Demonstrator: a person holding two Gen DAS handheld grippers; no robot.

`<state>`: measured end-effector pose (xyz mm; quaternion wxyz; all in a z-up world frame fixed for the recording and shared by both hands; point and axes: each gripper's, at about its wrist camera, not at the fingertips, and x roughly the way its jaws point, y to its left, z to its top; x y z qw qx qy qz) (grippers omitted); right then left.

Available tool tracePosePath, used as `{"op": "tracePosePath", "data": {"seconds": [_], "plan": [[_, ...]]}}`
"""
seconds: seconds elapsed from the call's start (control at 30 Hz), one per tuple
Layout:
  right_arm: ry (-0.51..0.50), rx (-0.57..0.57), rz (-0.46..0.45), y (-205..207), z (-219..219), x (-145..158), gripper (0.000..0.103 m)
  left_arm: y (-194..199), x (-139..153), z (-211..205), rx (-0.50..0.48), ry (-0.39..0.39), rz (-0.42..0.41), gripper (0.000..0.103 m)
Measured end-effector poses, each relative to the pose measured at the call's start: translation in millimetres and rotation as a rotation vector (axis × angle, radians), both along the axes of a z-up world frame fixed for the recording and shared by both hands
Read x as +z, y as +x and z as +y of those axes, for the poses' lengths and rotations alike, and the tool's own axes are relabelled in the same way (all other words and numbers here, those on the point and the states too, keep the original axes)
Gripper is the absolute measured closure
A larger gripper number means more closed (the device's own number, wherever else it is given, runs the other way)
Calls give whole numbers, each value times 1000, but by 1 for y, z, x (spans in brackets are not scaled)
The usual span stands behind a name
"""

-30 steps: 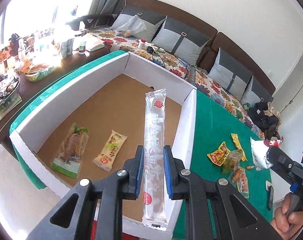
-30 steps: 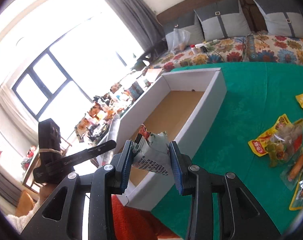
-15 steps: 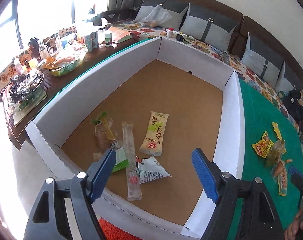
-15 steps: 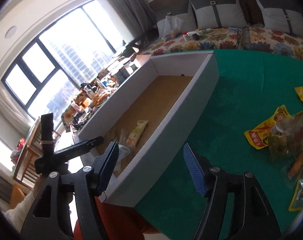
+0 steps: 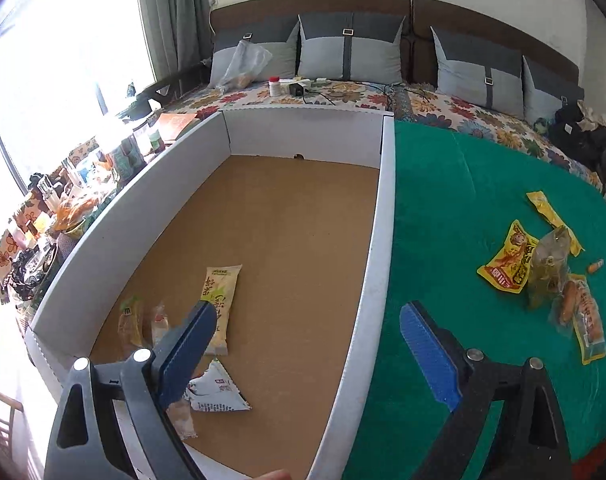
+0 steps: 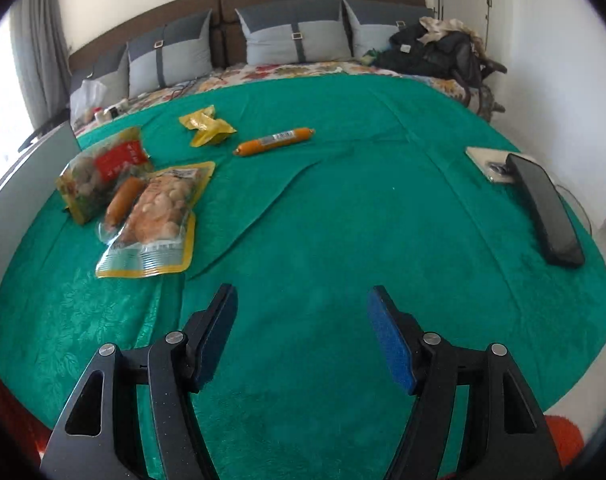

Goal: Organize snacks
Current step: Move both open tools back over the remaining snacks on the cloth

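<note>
Snacks (image 5: 219, 304) lie inside the white box (image 5: 377, 240), more packets (image 6: 151, 208) sit beside it on the green cloth (image 6: 343, 220), while the left gripper (image 5: 307, 344) is opening, empty, over the box's wall and the right gripper (image 6: 303, 332) stands open, empty.

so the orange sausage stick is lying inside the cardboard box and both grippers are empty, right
Not quite. The orange sausage stick lies on the green cloth, outside the cardboard box, as the right wrist view shows. The rest holds: left gripper, its jaws opening, and right gripper hold nothing.
</note>
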<state>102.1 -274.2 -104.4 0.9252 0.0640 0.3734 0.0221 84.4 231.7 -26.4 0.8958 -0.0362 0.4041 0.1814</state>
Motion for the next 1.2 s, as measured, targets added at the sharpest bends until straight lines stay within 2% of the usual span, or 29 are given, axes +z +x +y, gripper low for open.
{"op": "tracePosePath", "data": {"seconds": [0.03, 0.1, 0.2, 0.3, 0.53, 0.67, 0.77, 0.87, 0.93, 1.0, 1.1, 1.2], "plan": [[15, -13, -19, 1, -5, 4, 32, 1, -1, 1, 11, 13, 2, 10], [6, -16, -39, 6, -6, 5, 32, 5, -10, 5, 10, -19, 47, 10], [0, 8, -9, 15, 0, -5, 32, 11, -22, 5, 5, -43, 114, 10], [7, 22, 13, 19, 4, -13, 32, 13, -27, 1, 6, -32, 142, 10], [-1, 32, 26, 23, 7, -20, 32, 7, -28, -9, -7, -57, 131, 10], [6, 20, 44, 25, 4, -24, 32, 1, -27, -11, -9, -97, 119, 10], [3, 15, 61, 28, 4, -28, 32, -3, -20, -13, 27, -53, 93, 10], [-16, 19, 63, 28, 7, -28, 32, -12, -4, -26, 31, -6, 19, 10], [-25, 23, 64, 29, 8, -29, 32, -17, 11, -43, -2, 30, -34, 9], [-31, 27, 65, 29, 9, -30, 28, -21, 25, -63, -62, 24, -83, 4], [-58, 31, 67, 29, 13, -32, 26, -22, 38, -95, -172, -26, -127, 0], [-77, 36, 69, 29, 16, -33, 25, -14, 34, -128, -285, -122, -83, 0]]}}
